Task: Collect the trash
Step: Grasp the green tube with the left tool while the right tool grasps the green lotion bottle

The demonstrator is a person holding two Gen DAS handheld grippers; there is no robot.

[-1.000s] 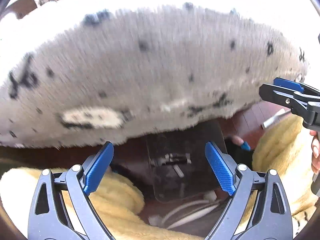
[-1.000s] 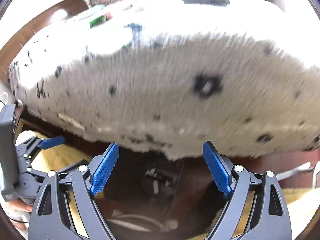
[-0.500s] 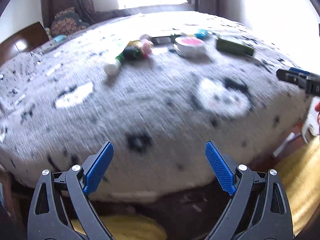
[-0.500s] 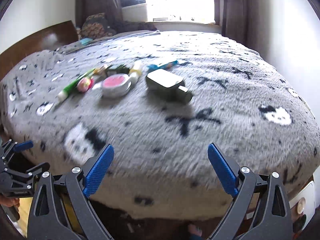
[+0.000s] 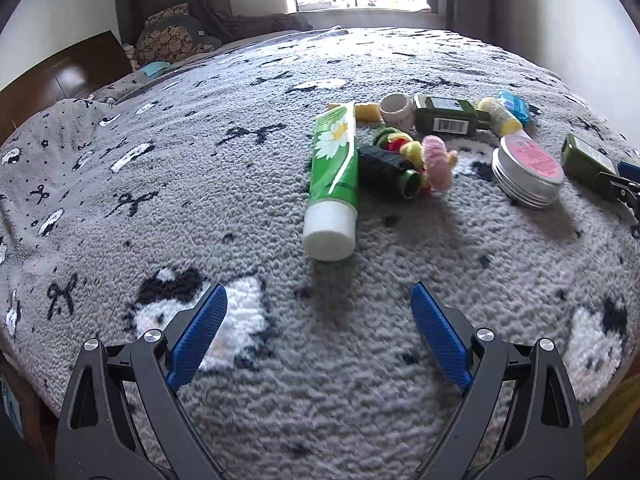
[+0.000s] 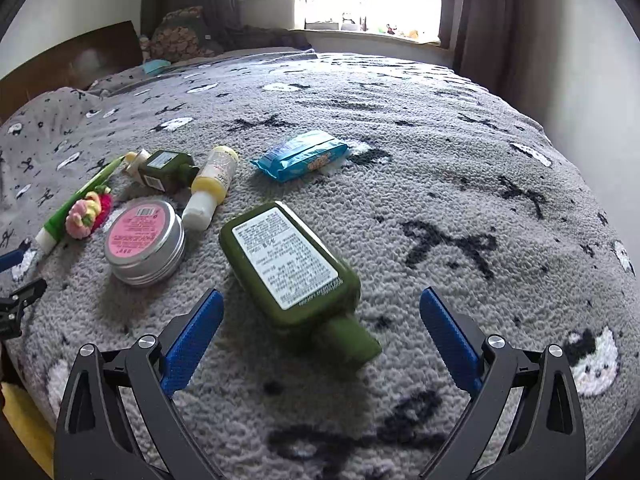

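No wording reads clearly: the small green bottle [image 5: 450,116] carries a barcode, and print on the large green bottle [image 6: 286,258] and pink-lidded tin [image 6: 144,236] seems too blurred to read.

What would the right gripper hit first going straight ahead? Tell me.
Probably the large green bottle: it lies cap-first between the open right gripper fingers, on the grey blanket. Depth is hard to judge.

Left gripper [image 5: 318,312] and right gripper [image 6: 320,316], jaws wide apart, seemingly both empty.

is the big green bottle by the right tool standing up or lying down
Lying down. The big green bottle rests flat on the grey blanket, back label facing up, cap end pointing toward the open right tool.
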